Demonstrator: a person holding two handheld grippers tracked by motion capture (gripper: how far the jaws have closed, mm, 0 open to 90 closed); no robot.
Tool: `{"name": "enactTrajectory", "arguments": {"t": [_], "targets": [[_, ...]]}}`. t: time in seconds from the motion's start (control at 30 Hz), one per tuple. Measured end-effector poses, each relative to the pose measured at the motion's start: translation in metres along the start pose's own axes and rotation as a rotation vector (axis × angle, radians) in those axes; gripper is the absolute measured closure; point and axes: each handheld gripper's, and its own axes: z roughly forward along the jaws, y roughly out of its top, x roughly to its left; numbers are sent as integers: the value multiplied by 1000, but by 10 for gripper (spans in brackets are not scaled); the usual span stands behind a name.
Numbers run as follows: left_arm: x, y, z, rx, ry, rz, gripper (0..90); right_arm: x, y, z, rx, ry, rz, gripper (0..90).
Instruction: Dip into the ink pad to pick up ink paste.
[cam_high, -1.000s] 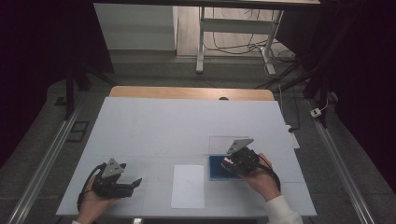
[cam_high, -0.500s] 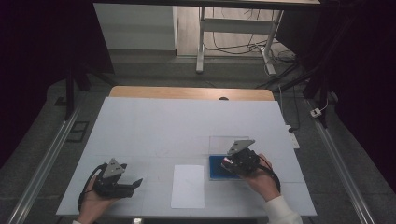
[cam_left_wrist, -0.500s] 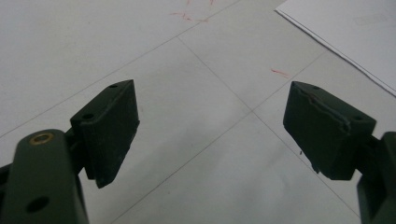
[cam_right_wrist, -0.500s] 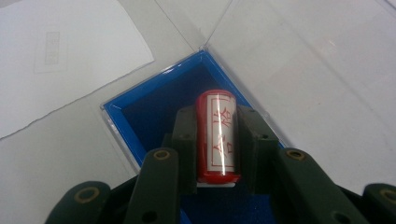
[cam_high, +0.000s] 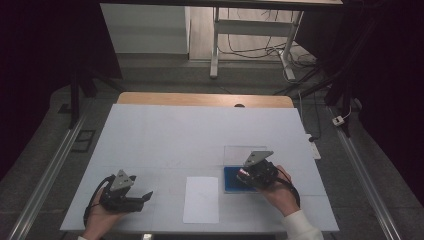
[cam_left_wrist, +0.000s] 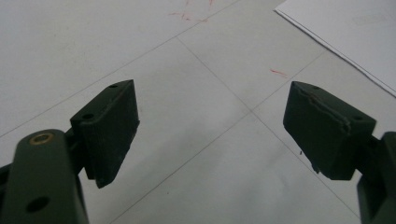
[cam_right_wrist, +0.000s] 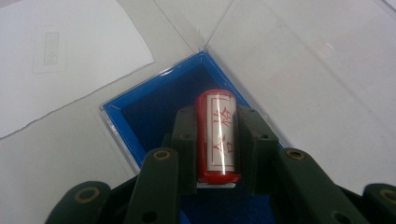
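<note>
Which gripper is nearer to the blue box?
The right. The right gripper is over the blue box, holding a red stamp; the left gripper rests beyond the white paper, jaws open.

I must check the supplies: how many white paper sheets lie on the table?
1. The white paper sheet lies flat near the table's front edge, between the two grippers, just left of the blue tray. None seems hidden.
</note>
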Motion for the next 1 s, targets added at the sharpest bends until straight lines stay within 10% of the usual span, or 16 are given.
{"name": "enactTrajectory", "arguments": {"t": [1.0], "targets": [[2, 0, 0, -7, 21, 5, 185, -4, 8, -25, -162, 21, 89, 696]]}}
